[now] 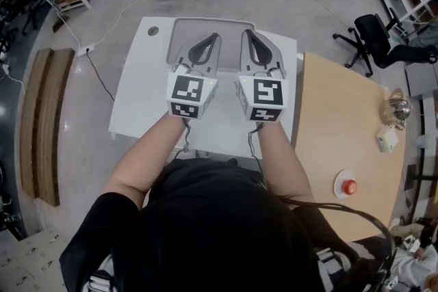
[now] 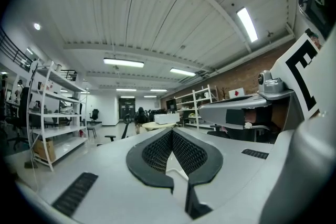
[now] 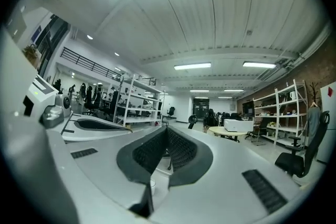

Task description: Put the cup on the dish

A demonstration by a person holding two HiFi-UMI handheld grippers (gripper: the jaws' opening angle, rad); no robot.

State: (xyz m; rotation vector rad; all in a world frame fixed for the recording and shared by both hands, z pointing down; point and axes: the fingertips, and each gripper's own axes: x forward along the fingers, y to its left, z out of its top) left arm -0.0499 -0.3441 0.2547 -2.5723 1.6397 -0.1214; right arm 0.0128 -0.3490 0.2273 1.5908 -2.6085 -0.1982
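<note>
Left gripper [image 1: 212,37] and right gripper [image 1: 248,33], jaws pressed together and empty, hover side by side over the grey mat [image 1: 229,34] near the white table's [image 1: 137,102] far edge.

Head camera: sits above the person and faces steeply down. It takes in the white bench [image 1: 133,113] with the left tool [image 1: 213,39] and right tool [image 1: 249,34] side by side. Left gripper view: rides close behind its own jaws, faces along them, level to slightly upward, down the room. Right gripper view: same mounting, roughly parallel. Each catches the other tool at its inner edge. Both share the shelving [image 2: 202,106] and ceiling lights [image 2: 124,63].
</note>
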